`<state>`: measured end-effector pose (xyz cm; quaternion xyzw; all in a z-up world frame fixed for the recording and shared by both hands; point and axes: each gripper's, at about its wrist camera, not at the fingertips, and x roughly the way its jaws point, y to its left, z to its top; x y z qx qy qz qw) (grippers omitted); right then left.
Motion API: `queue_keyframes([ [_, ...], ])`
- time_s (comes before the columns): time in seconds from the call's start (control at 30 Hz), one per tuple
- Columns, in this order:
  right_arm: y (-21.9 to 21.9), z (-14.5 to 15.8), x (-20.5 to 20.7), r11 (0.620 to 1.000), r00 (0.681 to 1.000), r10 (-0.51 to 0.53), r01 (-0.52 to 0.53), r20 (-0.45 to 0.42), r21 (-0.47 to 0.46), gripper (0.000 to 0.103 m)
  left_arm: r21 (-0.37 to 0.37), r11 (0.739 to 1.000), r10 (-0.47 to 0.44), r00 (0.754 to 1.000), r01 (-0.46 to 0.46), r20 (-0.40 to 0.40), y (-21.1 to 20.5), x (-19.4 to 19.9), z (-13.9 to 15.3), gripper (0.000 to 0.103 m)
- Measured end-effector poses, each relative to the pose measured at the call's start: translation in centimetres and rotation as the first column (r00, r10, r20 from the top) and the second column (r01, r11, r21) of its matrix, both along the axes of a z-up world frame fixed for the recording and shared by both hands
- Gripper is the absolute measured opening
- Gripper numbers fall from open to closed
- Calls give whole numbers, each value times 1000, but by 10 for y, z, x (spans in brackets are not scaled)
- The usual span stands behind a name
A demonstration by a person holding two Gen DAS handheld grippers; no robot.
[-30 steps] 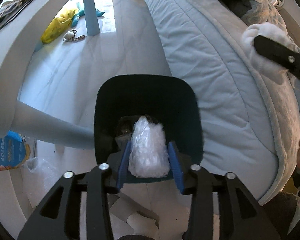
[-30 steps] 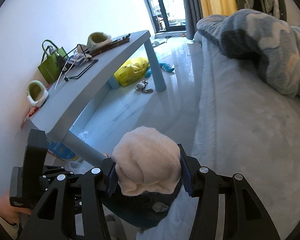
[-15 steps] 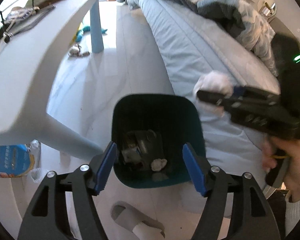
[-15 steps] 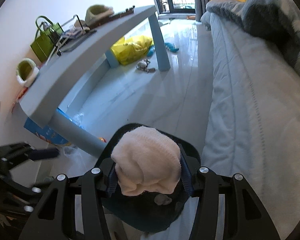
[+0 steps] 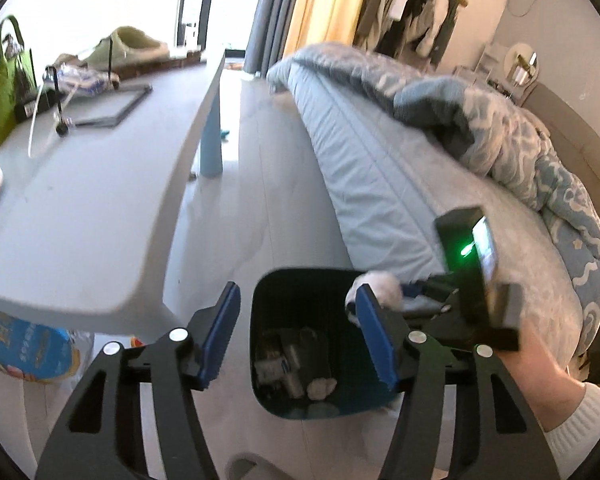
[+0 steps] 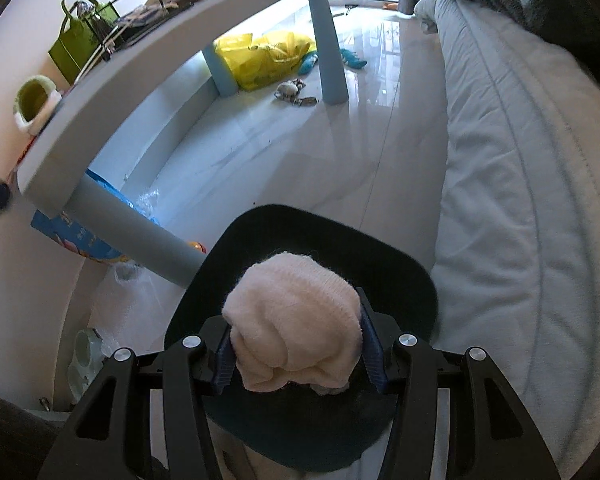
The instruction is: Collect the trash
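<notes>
The right claw (image 6: 296, 354) is pinching a soft cream sock ball (image 6: 294, 326) between its two blue pads. The ball bulges up and forward out of the claw. It looks a bit wider than it is tall, with its long side running from pad to pad. Right under the claw and a little ahead sits the dark bin (image 6: 404, 276), with its open mouth facing up.

The step in hand looks like the drop. Next, the right claw needs to spread so the ball falls in.

The left claw (image 5: 296, 340) is spread wide and holds nothing. The bin (image 5: 268, 292) is just ahead of it, with scraps (image 5: 296, 364) at the bottom. Farther off are the grey table (image 5: 100, 208) to the left and the bed (image 5: 380, 168) to the right.
</notes>
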<state>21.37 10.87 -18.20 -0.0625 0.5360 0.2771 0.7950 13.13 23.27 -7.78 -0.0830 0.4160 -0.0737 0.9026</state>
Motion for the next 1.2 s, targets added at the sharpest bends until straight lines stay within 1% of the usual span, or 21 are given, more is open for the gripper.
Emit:
queue_keyframes([
  [0.07,3,-4,-1,1000,1000,4,-4,-5,-14,57,2,1000,1,999,-1,39,0,-3,9,62],
  [0.17,5,-6,-3,1000,1000,12,-12,-13,-26,59,45,999,-4,996,0,88,-7,-8,20,64],
  [0.2,5,-4,-4,999,1000,13,-13,-11,-29,62,49,999,-11,994,6,106,-8,-11,25,65],
  [0.23,3,-3,-5,999,1000,12,-13,-10,-34,66,43,999,-17,993,12,121,-10,-13,29,67],
  [0.3,0,0,-6,999,1000,7,-7,-4,-39,68,41,999,-21,989,15,144,-13,-15,35,72],
  [0.37,-4,4,-7,999,1000,2,-2,6,-38,68,56,998,-30,985,21,172,-17,-17,40,79],
  [0.4,-6,6,-7,999,1000,1,-1,11,-36,68,67,997,-34,983,22,182,-19,-18,41,81],
  [0.5,-12,18,-10,1000,1000,-6,6,30,-19,68,93,995,-39,982,22,185,-24,-21,44,85],
  [0.53,-14,23,-11,1000,999,-5,6,39,-11,68,109,994,-30,981,9,190,-27,-22,46,89],
  [0.57,-16,29,-13,1000,999,-5,5,52,-5,69,118,993,-23,981,1,191,-27,-23,48,93],
  [0.6,-19,35,-15,1000,998,-5,4,66,2,72,126,992,-15,981,-9,194,-28,-25,52,94],
  [0.67,-26,47,-19,1000,996,-4,2,94,15,76,114,993,-12,978,-12,208,-31,-29,60,96],
  [0.7,-30,54,-22,1000,993,-7,4,115,20,77,109,994,4,974,-30,228,-32,-32,66,97],
  [0.77,-43,73,-29,999,986,-21,16,168,31,81,110,993,20,968,-49,252,-35,-35,75,98],
  [0.8,-49,80,-32,999,982,-31,25,188,35,85,106,993,27,962,-58,271,-39,-39,82,98],
  [0.87,-64,97,-38,998,971,-51,40,232,52,89,102,992,40,953,-74,301,-45,-47,91,100],
  [0.93,-83,119,-46,995,954,-80,60,289,78,97,120,988,51,950,-92,307,-57,-55,97,100],
  [0.97,-97,131,-53,992,940,-107,80,323,96,99,126,988,52,951,-95,305,-61,-57,98,100],
  [1.0,-105,137,-57,990,933,-123,92,338,107,100,135,986,53,952,-97,301,-68,-60,100,100],
  [1.07,-130,153,-73,983,908,-173,133,381,129,100,144,985,51,954,-98,296,-78,-65,102,100],
  [1.2,-169,176,-100,972,863,-232,186,448,144,100,145,987,23,954,-69,299,-99,-81,107,100],
])
